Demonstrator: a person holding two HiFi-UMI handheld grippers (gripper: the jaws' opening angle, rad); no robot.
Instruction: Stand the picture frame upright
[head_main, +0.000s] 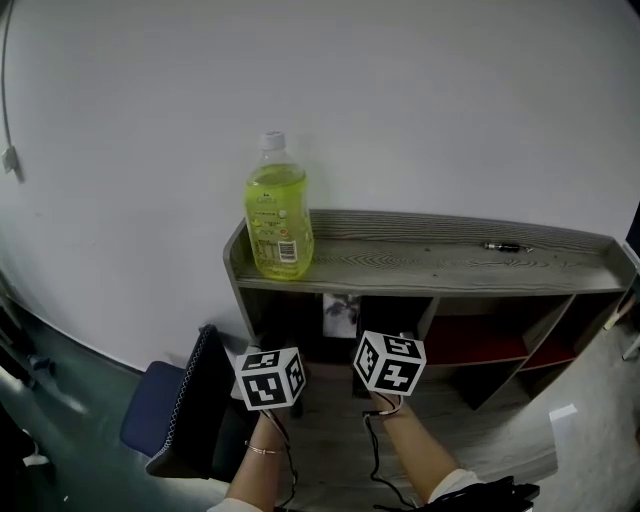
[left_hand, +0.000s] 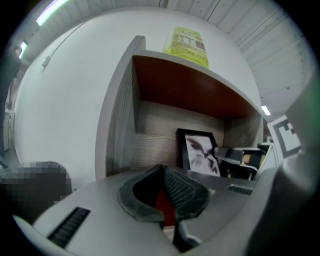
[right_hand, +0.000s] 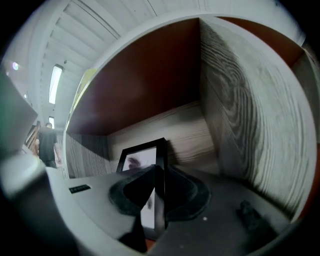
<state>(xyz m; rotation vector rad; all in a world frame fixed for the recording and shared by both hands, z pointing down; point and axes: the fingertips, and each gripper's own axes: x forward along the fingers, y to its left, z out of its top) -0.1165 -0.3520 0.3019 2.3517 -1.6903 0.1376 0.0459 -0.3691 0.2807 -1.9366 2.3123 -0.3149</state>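
While the right gripper (right_hand: 157, 197) clamps its edge, the picture frame (right_hand: 137, 159) stands portrait, left gripper (left_hand: 162, 200) clenched.

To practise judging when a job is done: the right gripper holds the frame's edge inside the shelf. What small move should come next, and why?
Probably open the right gripper slightly and watch. The picture frame already stands upright in the shelf, the right fingers pinched on its side edge; the left gripper is shut on nothing, short of it.

The shelf (head_main: 430, 262) looks matt grained wood, picture frame (right_hand: 141, 156) smooth black, bottle (head_main: 277, 210) clear plastic.
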